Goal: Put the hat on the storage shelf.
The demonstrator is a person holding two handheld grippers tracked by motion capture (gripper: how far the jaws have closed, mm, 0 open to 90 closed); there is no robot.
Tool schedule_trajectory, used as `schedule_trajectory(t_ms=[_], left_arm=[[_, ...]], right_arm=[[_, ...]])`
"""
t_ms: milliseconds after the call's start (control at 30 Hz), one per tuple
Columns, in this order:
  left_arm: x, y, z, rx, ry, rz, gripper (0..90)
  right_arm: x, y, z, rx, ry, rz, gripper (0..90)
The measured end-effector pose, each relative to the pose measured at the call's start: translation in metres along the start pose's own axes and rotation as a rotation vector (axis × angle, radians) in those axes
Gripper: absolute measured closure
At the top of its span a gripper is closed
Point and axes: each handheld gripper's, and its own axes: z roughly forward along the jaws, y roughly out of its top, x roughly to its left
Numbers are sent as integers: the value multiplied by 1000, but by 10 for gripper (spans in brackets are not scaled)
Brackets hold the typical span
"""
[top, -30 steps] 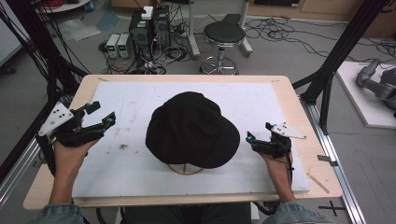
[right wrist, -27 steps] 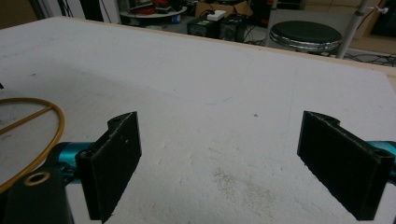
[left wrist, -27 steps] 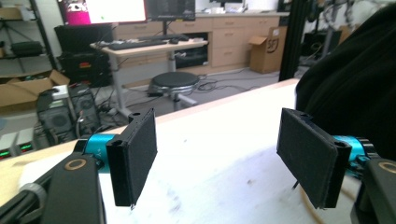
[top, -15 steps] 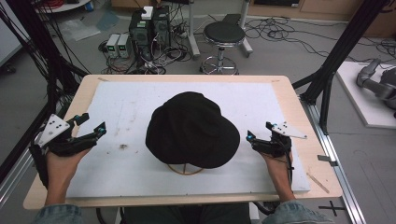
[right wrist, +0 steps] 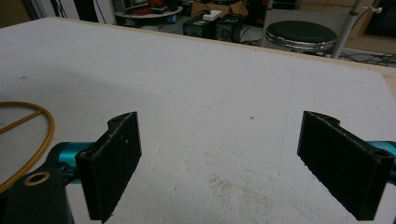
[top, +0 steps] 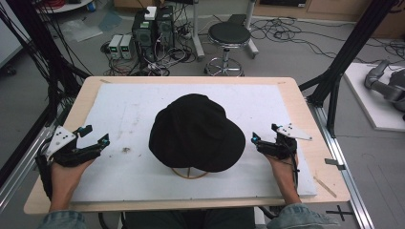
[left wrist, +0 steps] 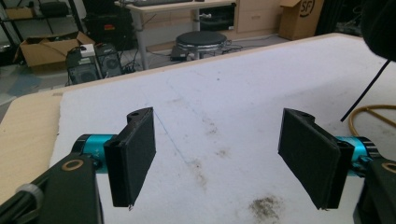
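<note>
Desk [top: 305,119] under a white mat [top: 124,109], with a black bucket hat [top: 195,132] lying at its centre over a yellow wire ring [top: 190,173] that peeks out at the near brim. Your left gripper [top: 88,143] has drawn back and down toward the near-left edge over the past second, well apart from the hat, its jaws wide with nothing between them. Your right gripper [top: 260,141] has stayed put near the hat's right brim, not touching it, jaws likewise wide and empty. The hat lies ungrasped; judging by the retreat, you look to be resetting rather than closing in.
</note>
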Motion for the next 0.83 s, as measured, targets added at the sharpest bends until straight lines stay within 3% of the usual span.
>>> schedule_trajectory(t_ms=[833], left_arm=[[3,-1,3,7,0,4,270]], right_arm=[[0,-1,0,14,-8,-2,133]])
